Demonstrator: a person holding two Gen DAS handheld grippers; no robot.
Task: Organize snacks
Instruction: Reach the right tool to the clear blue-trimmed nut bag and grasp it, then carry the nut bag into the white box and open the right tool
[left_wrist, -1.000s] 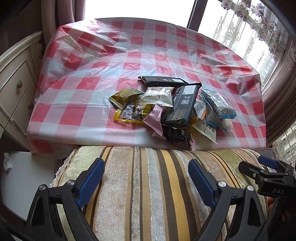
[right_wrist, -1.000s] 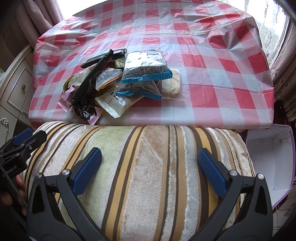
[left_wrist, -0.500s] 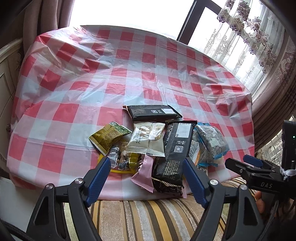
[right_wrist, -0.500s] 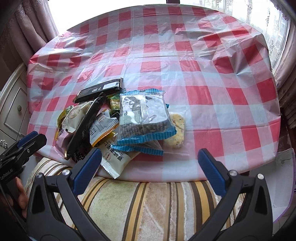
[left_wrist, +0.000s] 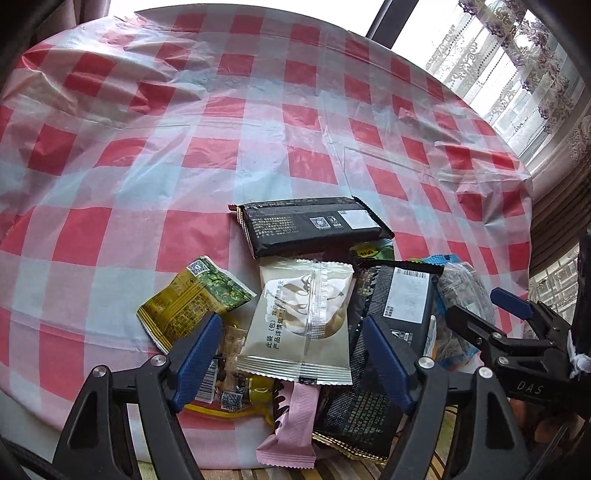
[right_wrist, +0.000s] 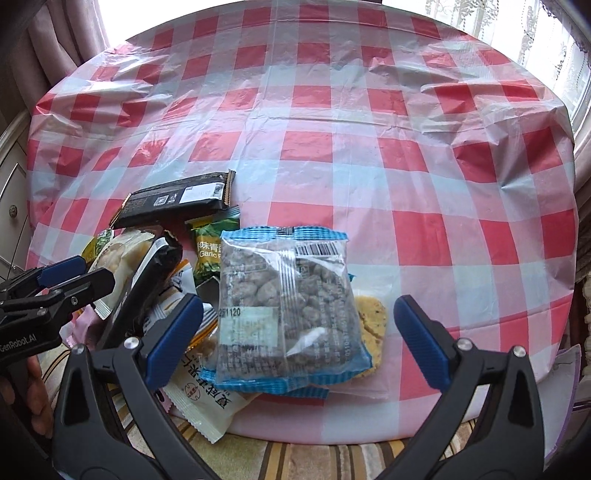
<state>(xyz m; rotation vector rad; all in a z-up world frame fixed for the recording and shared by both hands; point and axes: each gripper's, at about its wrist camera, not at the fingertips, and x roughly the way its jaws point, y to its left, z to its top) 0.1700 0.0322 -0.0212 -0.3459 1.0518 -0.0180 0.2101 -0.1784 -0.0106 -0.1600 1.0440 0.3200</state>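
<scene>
Two black bars, two blue-edged packets

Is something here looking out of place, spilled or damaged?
Nothing is spilled or torn. The odd part is the disorder: the snacks lie heaped at the near edge of the table. The pink wrapper and the white packet hang over that edge. The blue-edged clear bag rests on other packets.
</scene>
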